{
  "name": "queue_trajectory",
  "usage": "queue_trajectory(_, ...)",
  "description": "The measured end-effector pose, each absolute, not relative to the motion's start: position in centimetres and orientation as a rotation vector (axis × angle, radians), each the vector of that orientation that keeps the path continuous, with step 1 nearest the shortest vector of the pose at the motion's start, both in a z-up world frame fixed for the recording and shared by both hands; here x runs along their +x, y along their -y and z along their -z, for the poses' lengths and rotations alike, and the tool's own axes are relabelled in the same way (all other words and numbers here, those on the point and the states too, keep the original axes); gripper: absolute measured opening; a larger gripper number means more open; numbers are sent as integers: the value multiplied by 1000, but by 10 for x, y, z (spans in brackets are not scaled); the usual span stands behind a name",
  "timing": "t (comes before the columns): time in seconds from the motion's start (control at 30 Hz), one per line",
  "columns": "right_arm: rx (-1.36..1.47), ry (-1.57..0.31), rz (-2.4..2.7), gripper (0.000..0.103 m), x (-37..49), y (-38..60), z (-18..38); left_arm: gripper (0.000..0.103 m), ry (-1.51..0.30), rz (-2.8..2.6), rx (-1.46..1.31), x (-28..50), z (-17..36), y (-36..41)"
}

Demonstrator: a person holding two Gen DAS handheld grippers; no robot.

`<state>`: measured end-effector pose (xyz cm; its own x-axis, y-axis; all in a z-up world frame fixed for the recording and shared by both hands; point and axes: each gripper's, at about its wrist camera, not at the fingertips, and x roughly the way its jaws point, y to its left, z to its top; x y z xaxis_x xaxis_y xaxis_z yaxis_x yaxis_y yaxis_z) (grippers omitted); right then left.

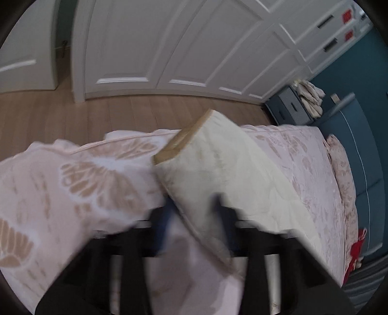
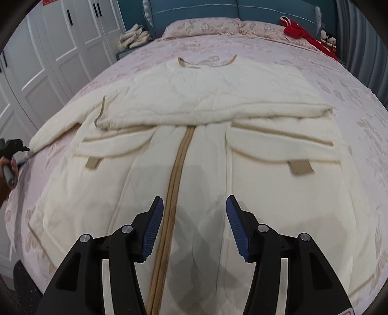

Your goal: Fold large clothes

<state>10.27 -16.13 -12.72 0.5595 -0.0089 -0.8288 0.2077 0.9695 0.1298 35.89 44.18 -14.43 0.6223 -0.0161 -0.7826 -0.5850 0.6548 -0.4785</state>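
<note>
Bedroom: a bed with a pink leaf-print bedspread (image 2: 315, 72) and a teal headboard (image 2: 266, 9) at 12 o'clock in the right wrist view, white wardrobe doors (image 2: 48, 48) at 10 o'clock. Two matching pillows (image 2: 201, 26) lie against the headboard, with a red garment (image 2: 300, 31) at 1 o'clock. A cream quilted coat (image 2: 194, 101) lies spread front-up across the bedspread, tan zipper (image 2: 179, 157) running down its centre, one sleeve folded across the chest. The right gripper (image 2: 194, 218) hovers over the lower hem, its blue-padded fingers (image 2: 152, 227) spread wide apart, nothing between them. At 9 o'clock the left gripper (image 2: 14, 147) meets the other sleeve. In the blurred left wrist view that sleeve (image 1: 218, 174), tan cuff at 12 o'clock, runs between the left gripper (image 1: 194, 213) fingers; whether they clamp it cannot be told.
</note>
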Motion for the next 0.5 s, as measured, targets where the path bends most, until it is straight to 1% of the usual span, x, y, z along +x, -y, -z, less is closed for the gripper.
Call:
queue_trajectory(0.07, 224, -970, 128, 53, 98, 162, 125, 5, -854, -343, -750, 363, 128, -426)
queue_trajectory(0.2, 239, -940, 129, 53, 94, 169, 114, 4, -736, -154, -568, 368, 36, -350)
queue_trajectory(0.27, 270, -923, 130, 53, 92, 174, 110, 4, -657, -2, -482, 364, -25, -285)
queue_trajectory(0.37, 299, -899, 131, 53, 91, 182, 103, 4, -581, 227, -377, 343, -92, -176)
queue_trajectory(0.43, 312, -882, 134, 53, 87, 189, 99, 4, -578, 344, -345, 332, -110, -114)
queue_trajectory(0.5, 317, -869, 142, 56, 84, 197, 96, 4, -601, 474, -307, 315, -116, -35)
